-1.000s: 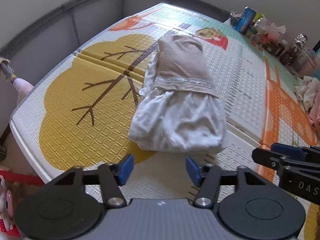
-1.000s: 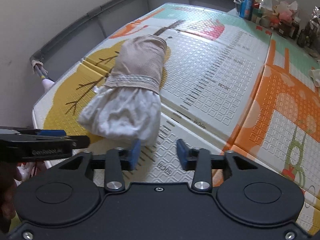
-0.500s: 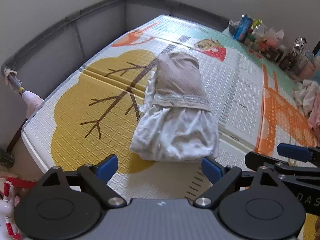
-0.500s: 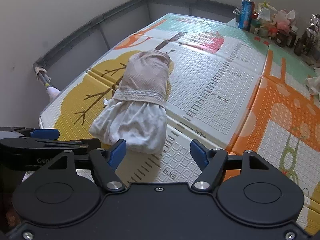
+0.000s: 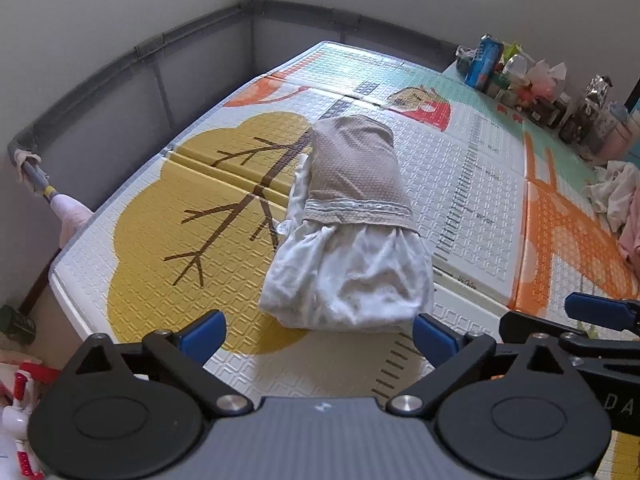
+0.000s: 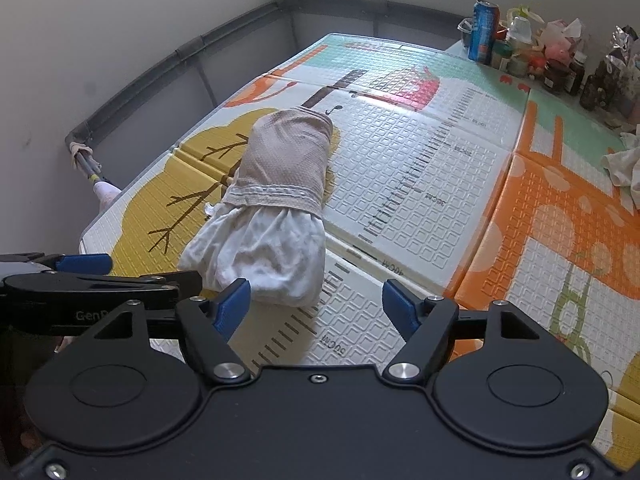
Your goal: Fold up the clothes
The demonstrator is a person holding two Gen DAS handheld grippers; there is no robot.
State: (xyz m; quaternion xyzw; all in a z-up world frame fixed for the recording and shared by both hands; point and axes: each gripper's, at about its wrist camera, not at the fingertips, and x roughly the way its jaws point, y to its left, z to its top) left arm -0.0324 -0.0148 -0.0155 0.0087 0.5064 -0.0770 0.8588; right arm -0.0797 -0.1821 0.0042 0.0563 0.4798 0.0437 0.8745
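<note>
Since the earlier frames both grippers have backed up and away from the folded garment (image 5: 352, 232), which now sits smaller and farther off in each view. The left gripper (image 5: 318, 334) has just been opening and now stands wide, nothing between its blue pads (image 5: 200, 334). The right gripper (image 6: 316, 306) has also just been opening; its jaws are apart and empty, the garment's near edge lying just beyond its left pad.

Surface: a foam play mat (image 6: 420, 168) printed with a yellow tree, an orange giraffe and a height ruler, embossed in small squares and creased at fold lines. A grey padded rail (image 5: 132, 64) runs along the far and left edges, with plain light walls behind it. Cans, bottles and bags (image 6: 532, 52) crowd the far right corner. A loose heap of clothes (image 5: 618, 200) lies at the right edge.

The garment rests on the mat, overlapping the tree print on its right side. It forms a compact oblong bundle. The long axis runs away from the grippers: white gathered fabric at the near end, beige textured fabric at the far end, a pale trim band across the middle.
</note>
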